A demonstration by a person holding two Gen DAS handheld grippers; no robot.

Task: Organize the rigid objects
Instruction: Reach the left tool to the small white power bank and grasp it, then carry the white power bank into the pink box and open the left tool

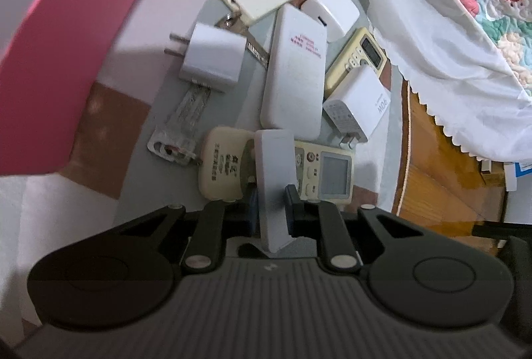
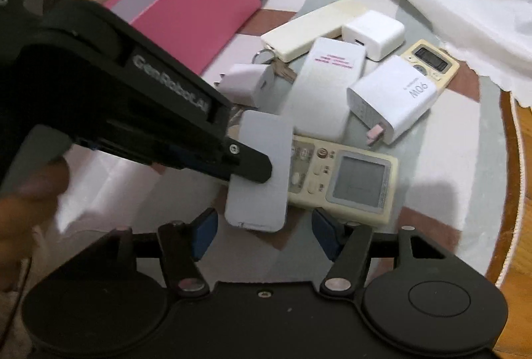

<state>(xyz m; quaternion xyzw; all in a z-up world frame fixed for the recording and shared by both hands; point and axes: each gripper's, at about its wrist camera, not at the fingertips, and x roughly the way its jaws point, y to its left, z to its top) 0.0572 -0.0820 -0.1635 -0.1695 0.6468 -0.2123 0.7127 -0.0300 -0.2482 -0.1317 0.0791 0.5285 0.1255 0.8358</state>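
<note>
A round table [image 2: 442, 166] with a striped cloth is carrying a pink box [image 2: 199, 23] at its far left edge and a pile of chargers and remotes mid-table. The left gripper [image 1: 269, 209] is pinching a grey slab [image 1: 274, 179] edge-on above the LCD remote [image 2: 349, 179]; the right gripper [image 2: 264, 226] is waiting spread beneath. That narrow hold is probably risking a twist and drop.

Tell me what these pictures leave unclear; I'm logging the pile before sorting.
- Pink box interior: both views, its walls block it.
- Lower half of the remote keypad: covered by the grey slab in the left gripper.
- Red print on the white power bank: too small.
- Keys: mostly under chargers.
</note>
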